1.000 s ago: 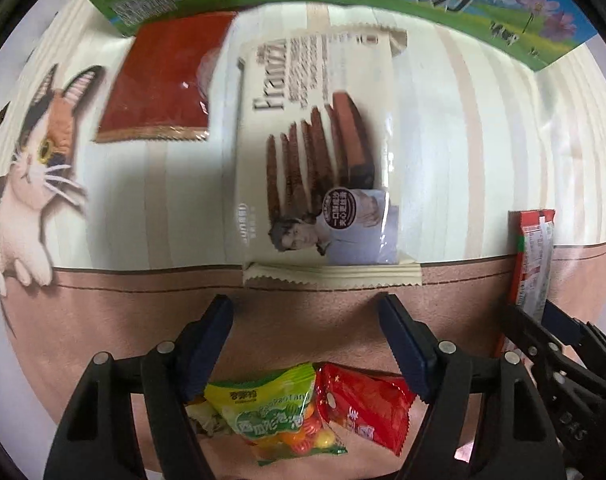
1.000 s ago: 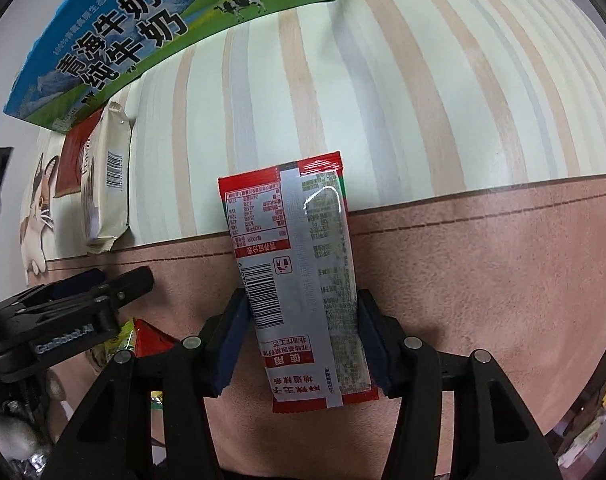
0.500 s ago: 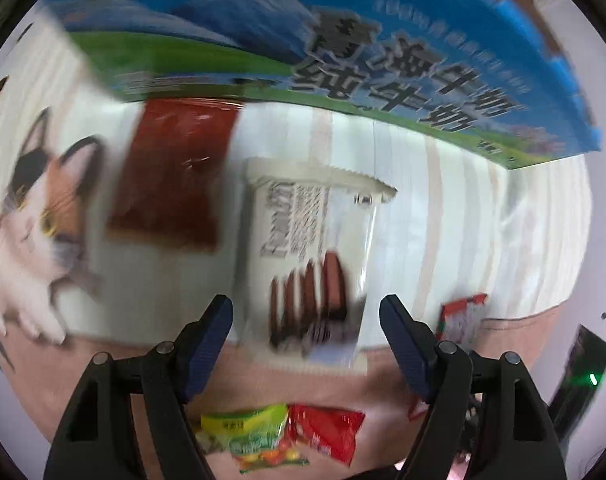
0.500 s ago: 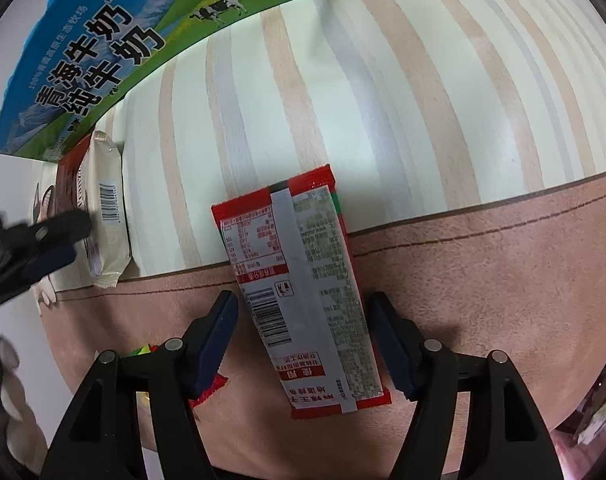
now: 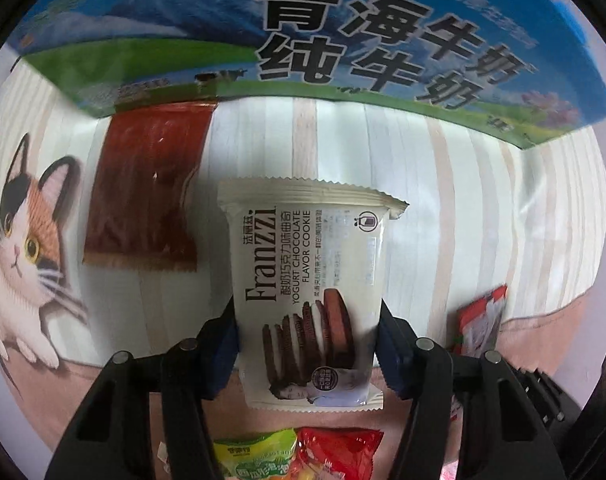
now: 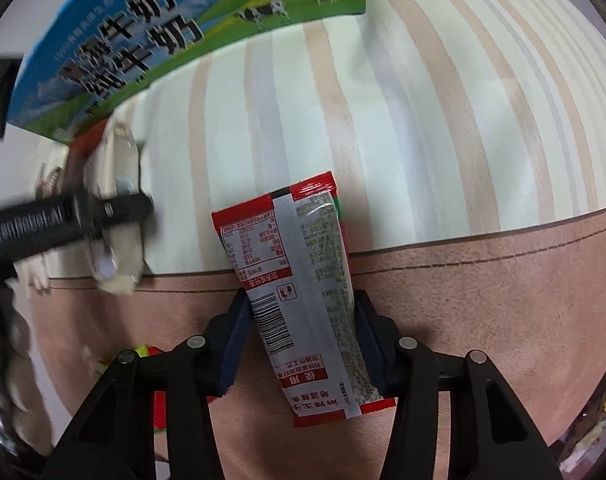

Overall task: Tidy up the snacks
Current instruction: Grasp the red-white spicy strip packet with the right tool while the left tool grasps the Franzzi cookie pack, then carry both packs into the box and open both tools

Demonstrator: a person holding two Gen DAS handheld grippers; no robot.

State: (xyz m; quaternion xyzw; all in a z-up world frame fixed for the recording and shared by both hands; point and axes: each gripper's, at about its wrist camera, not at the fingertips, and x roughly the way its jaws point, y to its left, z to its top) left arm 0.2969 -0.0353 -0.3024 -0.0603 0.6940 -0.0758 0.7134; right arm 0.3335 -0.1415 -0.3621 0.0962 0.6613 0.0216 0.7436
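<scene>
My left gripper is shut on the white Franzzi cookie pack, pinched at its sides and held over the striped mat. A dark red snack pack lies to its left. My right gripper is shut on a red and silver snack packet, back side up, at the edge between the striped mat and the pink surface. That packet also shows in the left wrist view. The left gripper with the cookie pack shows in the right wrist view.
A blue and green milk carton box stands along the back of the striped mat. A cat picture is at the mat's left. A green candy bag and a red packet lie on the pink surface near me.
My left gripper closed on the cookie pack and lifted it from the mat. My right gripper opened briefly, then closed again on the red and silver packet.
</scene>
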